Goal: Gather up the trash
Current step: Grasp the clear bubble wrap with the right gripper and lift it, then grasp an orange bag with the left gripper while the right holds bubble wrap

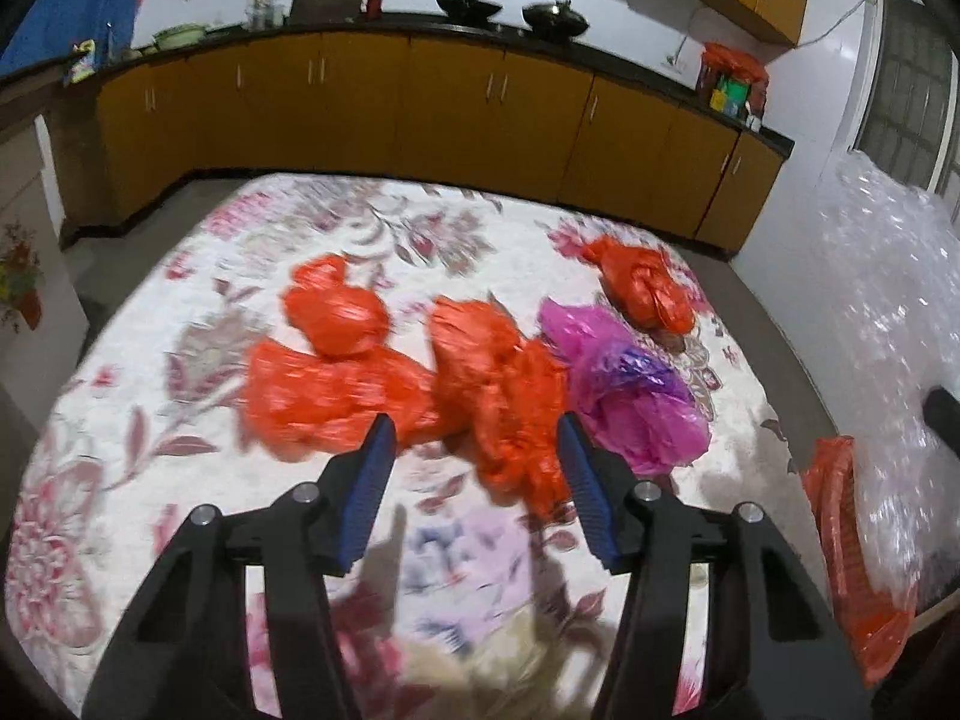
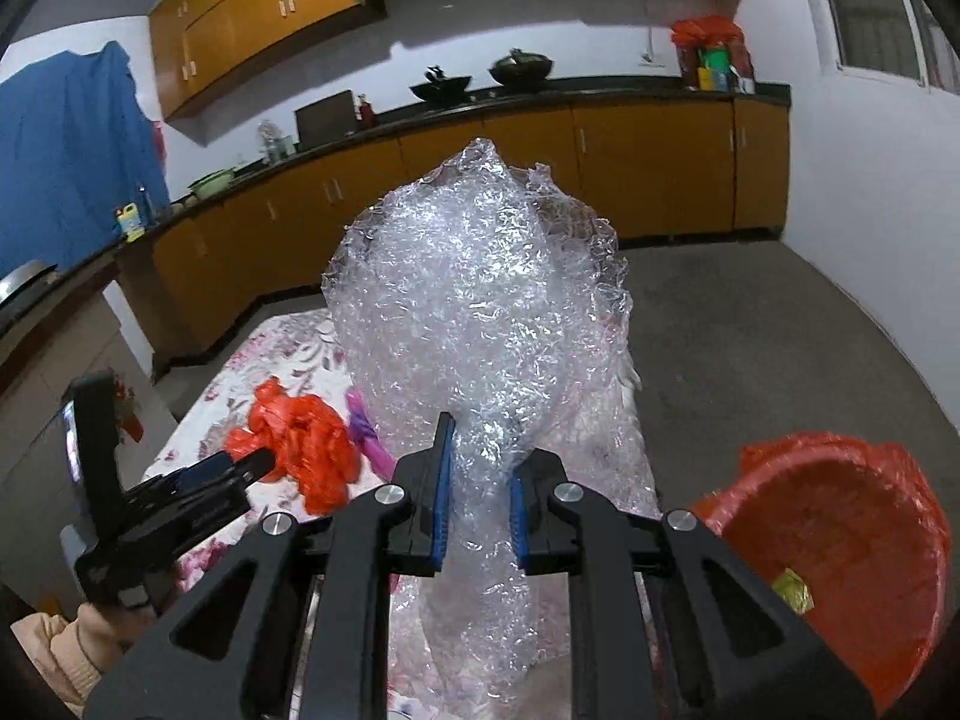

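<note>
Your left wrist camera looks down along its claw (image 1: 477, 450) over the bed (image 1: 138, 420) toward the far cabinets (image 1: 420, 102). Your right camera sits close behind bubble wrap (image 2: 480, 312), sharing those cabinets and the bed.

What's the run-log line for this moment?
right gripper: shut on bubble wrap | left gripper: open over orange bags | bin: beside right

Orange cabinets (image 1: 420, 102) w/ dark counter (image 1: 480, 30), white walls (image 2: 852, 168), grey floor (image 2: 750, 324)
</note>
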{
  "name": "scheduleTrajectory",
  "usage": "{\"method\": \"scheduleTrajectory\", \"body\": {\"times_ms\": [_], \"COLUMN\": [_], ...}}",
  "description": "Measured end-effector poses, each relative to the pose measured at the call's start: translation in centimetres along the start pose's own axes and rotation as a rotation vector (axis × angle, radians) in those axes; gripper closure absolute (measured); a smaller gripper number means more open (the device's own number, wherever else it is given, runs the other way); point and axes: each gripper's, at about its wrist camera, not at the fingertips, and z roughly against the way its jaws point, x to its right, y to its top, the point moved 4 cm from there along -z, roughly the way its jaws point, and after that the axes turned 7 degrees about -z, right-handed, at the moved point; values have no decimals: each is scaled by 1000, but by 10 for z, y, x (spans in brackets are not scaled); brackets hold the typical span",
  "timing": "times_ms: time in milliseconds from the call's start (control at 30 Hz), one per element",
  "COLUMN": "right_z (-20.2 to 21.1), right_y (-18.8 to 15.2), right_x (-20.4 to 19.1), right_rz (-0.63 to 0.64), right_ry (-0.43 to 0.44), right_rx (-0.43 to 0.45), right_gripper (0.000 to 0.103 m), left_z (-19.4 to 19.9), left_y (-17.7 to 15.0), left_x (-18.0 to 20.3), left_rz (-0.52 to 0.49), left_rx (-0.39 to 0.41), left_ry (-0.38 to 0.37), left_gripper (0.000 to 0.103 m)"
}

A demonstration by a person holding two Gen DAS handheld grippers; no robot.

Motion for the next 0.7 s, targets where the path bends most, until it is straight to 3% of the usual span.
{"method": "scheduleTrajectory", "body": {"times_ms": [100,200,267,467,700], "right_z": [-2,-3,-3,1,16], "right_y": [-3,-5,-6,-9,-8], "right_x": [10,18,20,25,27], "right_rz": [-13,-21,-24,-51,-68], "right_ry": [-12,-21,-25,-33,-31], "right_rx": [-12,-21,-24,-22,5], "right_gripper": [86,86,86,86,86], "left_z": [-18,-34,-42,-35,1], "left_y": [-1,-3,-5,-5,-1], "left_x": [10,18,20,25,25], "left_rz": [-7,-31,-36,-54,-107], "left_rx": [-32,-65,-84,-52,25], "left_ry": [5,19,16,-9,-22], "left_gripper": [49,56,68,81,83]}}
